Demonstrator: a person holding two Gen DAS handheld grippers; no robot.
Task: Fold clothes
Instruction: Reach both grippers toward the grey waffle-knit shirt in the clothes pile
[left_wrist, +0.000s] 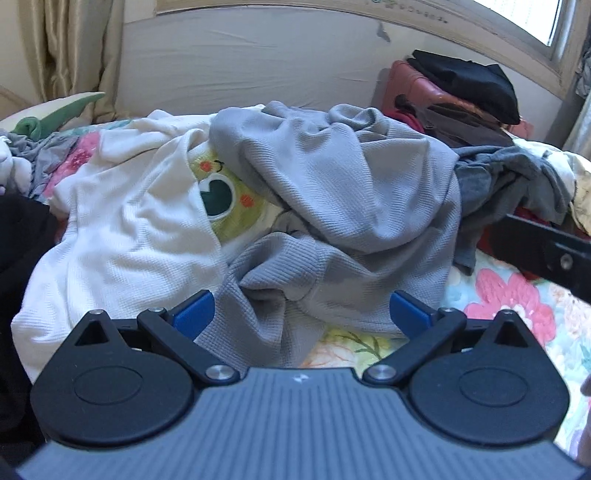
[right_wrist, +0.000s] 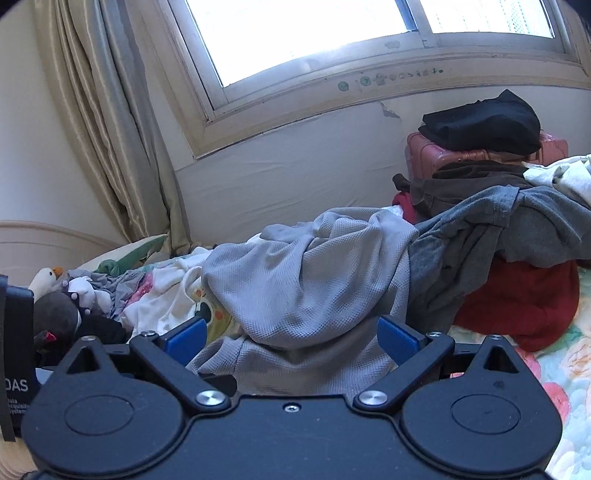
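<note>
Nearest to us, our left gripper (left_wrist: 299, 314) hangs low over the bed's front edge with its blue fingers (left_wrist: 194, 314) spread wide, gripping nothing; the crumpled grey waffle-knit top (left_wrist: 332, 206) bunches in the gap between them. Our right gripper (right_wrist: 291, 338) is likewise splayed wide and empty, with the same grey top (right_wrist: 306, 288) heaped just ahead of it. The top lies mid-bed on the floral bedspread (left_wrist: 509, 295), partly overlapping a white garment (left_wrist: 122, 229) with a green cartoon print (left_wrist: 221, 206) on its left. To its right a darker grey shirt (right_wrist: 480, 243) drapes over something red (right_wrist: 524, 302). Farther back, at the bed's far right corner, a black folded garment (right_wrist: 487, 125) tops a pink suitcase (right_wrist: 424, 155) below the window (right_wrist: 314, 33).
</note>
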